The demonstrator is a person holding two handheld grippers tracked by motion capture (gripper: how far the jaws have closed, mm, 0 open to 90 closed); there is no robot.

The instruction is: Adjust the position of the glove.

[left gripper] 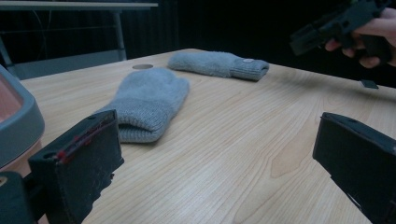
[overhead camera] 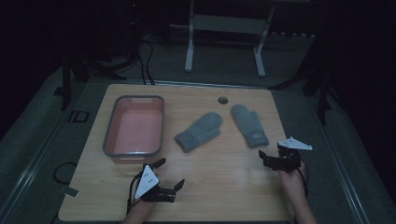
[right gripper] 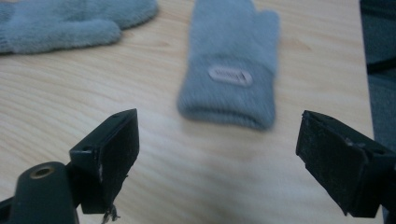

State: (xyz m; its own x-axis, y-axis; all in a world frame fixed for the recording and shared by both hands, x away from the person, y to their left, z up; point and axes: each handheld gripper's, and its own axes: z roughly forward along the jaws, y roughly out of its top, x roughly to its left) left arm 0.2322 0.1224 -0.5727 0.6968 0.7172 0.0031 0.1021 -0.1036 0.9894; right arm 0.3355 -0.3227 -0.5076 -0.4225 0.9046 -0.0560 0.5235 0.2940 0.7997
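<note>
Two grey knitted mittens lying flat on the light wooden table [overhead camera: 219,186]: mitten with the small label [overhead camera: 251,125] at about 2 o'clock from table centre, plain mitten [overhead camera: 198,131] near centre. Pink plastic tub with grey rim [overhead camera: 109,133] at 9 o'clock. Left gripper [overhead camera: 169,173] spread apart, holding nothing; right gripper [overhead camera: 271,155] also apart, just short of the labelled cuff. Risk, probably: pinching only the soft cuff edge and losing the mitten, or dragging it across the wood.

Two grey mittens lie on the table [overhead camera: 224,172]: one mitten [overhead camera: 199,130] near the middle and a second mitten [overhead camera: 249,124] to its right. One tub [overhead camera: 134,129] with a pink inside sits at the left. Two grippers are held over the near edge, the left gripper [overhead camera: 169,173] and the right gripper [overhead camera: 272,155].
</note>
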